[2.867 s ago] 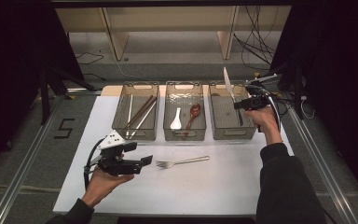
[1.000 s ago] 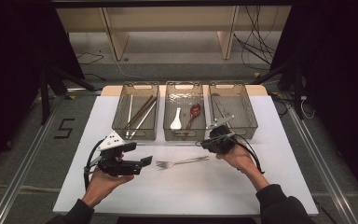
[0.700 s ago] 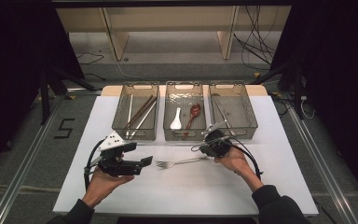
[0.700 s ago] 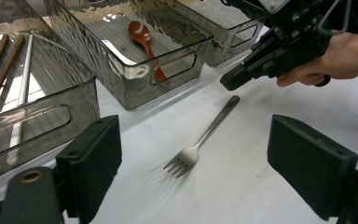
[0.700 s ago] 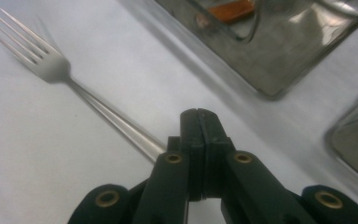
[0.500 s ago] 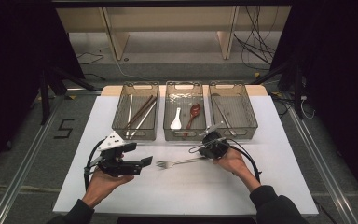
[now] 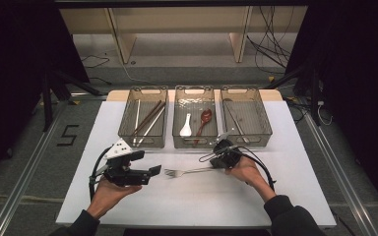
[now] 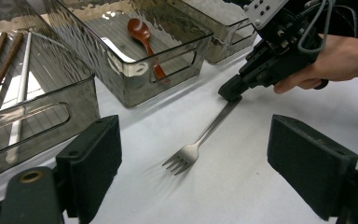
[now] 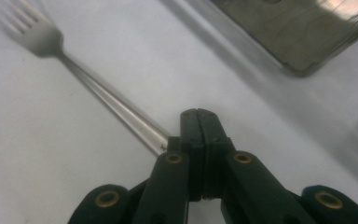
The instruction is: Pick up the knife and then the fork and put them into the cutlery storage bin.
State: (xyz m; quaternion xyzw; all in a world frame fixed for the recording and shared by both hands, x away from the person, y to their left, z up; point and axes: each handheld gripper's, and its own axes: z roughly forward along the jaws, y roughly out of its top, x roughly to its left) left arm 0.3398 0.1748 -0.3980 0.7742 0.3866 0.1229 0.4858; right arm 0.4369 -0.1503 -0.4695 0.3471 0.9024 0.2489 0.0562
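Since the earliest picture, the right gripper (image 7: 215, 161) has been coming away from the right bin (image 7: 246, 115) at the upper right and down to the fork (image 7: 189, 171) at the frame's centre; over the last half second it is sitting where it was. The left gripper (image 7: 152, 172) and the fork are staying put. The right hand (image 7: 243, 169) is reaching in from the lower right, angling the gripper down and leftward, jaws pressed together on the handle end (image 9: 161, 140). The left gripper is hovering at lower left with jaws spread, pointing right at the tines (image 8: 177, 163). The fork is lying flat on the table (image 7: 295, 162), below the middle bin (image 7: 195, 117), long axis running left to right, tines pointing left.
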